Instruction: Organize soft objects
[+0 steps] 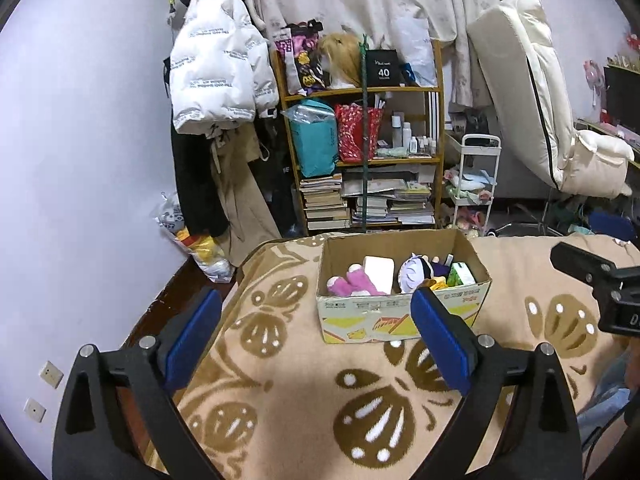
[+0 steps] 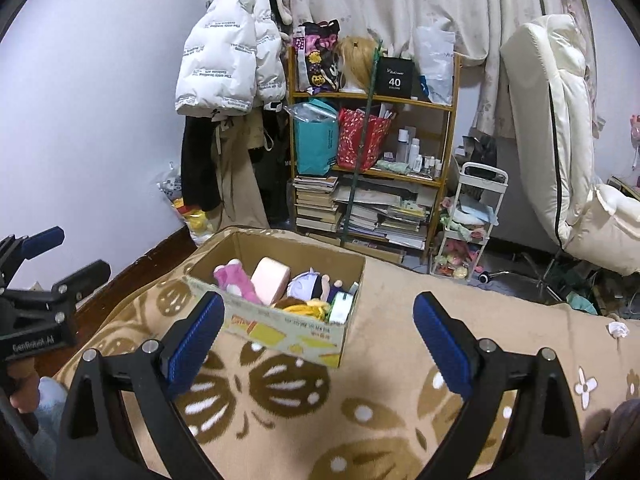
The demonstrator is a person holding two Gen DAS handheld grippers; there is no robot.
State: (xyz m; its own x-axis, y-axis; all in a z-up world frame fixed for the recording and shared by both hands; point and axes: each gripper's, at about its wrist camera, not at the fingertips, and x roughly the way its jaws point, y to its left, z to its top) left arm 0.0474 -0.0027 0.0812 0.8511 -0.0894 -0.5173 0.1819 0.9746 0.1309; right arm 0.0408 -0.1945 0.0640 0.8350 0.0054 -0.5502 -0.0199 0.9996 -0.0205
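A cardboard box (image 1: pixel 362 312) stands on the beige patterned blanket (image 1: pixel 304 396). Inside lie a pink plush toy (image 1: pixel 354 282), a white soft block (image 1: pixel 379 270), a white-haired doll (image 1: pixel 414 272) and a green packet (image 1: pixel 460 274). The box also shows in the right wrist view (image 2: pixel 288 330), with the pink plush (image 2: pixel 234 278) and a pink block (image 2: pixel 272 278). My left gripper (image 1: pixel 316 336) is open and empty, just before the box. My right gripper (image 2: pixel 318 340) is open and empty, to the right of the box.
A wooden shelf (image 1: pixel 362 92) with bags, bottles and stacked books stands behind the bed. A white jacket (image 1: pixel 220 64) hangs at left. A white cart (image 1: pixel 478 172) and a cream chair (image 1: pixel 536 100) stand at right. A small white flower (image 2: pixel 617 329) lies on the blanket.
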